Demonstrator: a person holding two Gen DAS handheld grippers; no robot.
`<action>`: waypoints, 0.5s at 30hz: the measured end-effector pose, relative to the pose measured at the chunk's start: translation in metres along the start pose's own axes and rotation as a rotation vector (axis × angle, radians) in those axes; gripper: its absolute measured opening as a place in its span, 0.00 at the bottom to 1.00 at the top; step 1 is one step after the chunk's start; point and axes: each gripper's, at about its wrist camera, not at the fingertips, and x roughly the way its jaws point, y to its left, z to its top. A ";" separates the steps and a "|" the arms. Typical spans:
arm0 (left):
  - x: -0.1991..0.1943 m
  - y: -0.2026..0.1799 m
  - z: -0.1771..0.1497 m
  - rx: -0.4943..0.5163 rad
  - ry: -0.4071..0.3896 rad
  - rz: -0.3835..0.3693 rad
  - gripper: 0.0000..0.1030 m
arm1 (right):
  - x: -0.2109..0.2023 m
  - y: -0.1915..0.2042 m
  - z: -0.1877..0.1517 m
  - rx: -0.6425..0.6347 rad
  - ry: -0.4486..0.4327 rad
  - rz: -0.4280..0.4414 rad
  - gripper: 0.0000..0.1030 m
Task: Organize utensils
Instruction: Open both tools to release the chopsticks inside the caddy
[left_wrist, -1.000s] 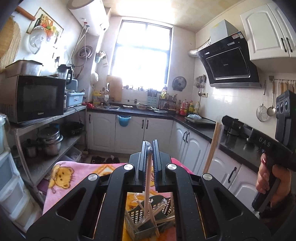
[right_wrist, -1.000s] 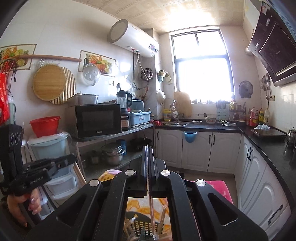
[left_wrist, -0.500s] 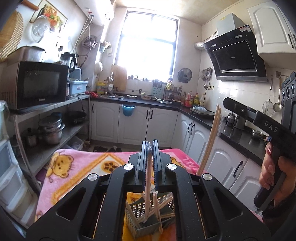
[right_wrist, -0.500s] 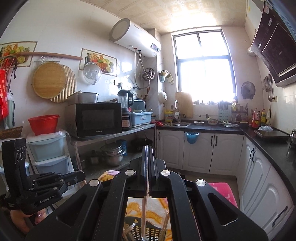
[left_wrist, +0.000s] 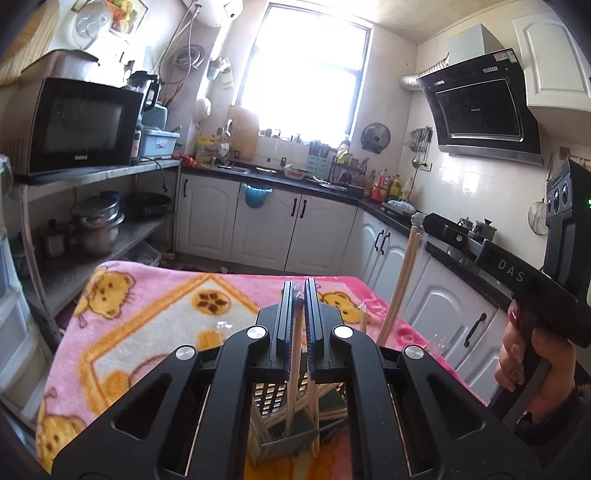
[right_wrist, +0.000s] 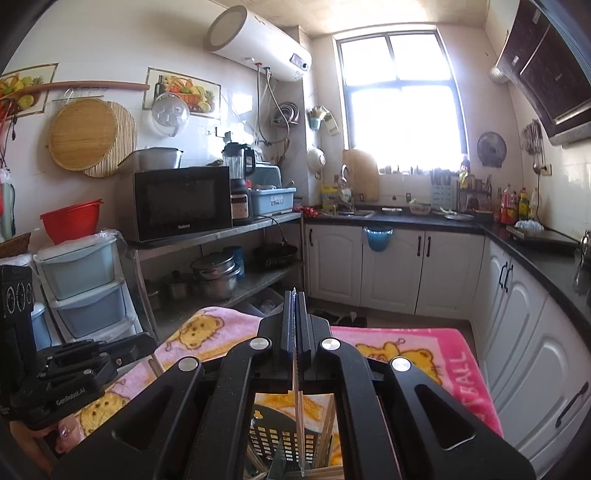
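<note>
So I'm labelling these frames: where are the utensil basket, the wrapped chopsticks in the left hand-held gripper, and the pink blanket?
utensil basket (left_wrist: 275, 397), left wrist view, perforated wall.
wrapped chopsticks (left_wrist: 295, 354), left wrist view, mid-shaft.
pink blanket (left_wrist: 147, 314), left wrist view, bare patch.

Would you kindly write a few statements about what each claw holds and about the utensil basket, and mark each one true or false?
1. The left claw is shut on a pair of wrapped chopsticks. True.
2. The right claw stands wide open and holds nothing. False: it is shut on wrapped chopsticks.
3. The slotted utensil basket rests on a pink blanket with bear pictures. True.
4. The basket is empty. False: several chopsticks already stand or lean in it.
5. The chopsticks in the left claw lie flat on the blanket. False: they hang nearly upright above the basket.
</note>
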 end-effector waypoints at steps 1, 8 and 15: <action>0.002 0.000 -0.003 -0.002 0.002 0.000 0.03 | 0.002 0.000 -0.003 0.003 0.002 0.001 0.01; 0.012 0.002 -0.020 -0.005 0.033 0.010 0.03 | 0.009 0.001 -0.020 0.010 0.036 0.003 0.02; 0.013 0.003 -0.028 -0.006 0.055 0.020 0.03 | 0.006 0.000 -0.037 0.015 0.095 -0.006 0.04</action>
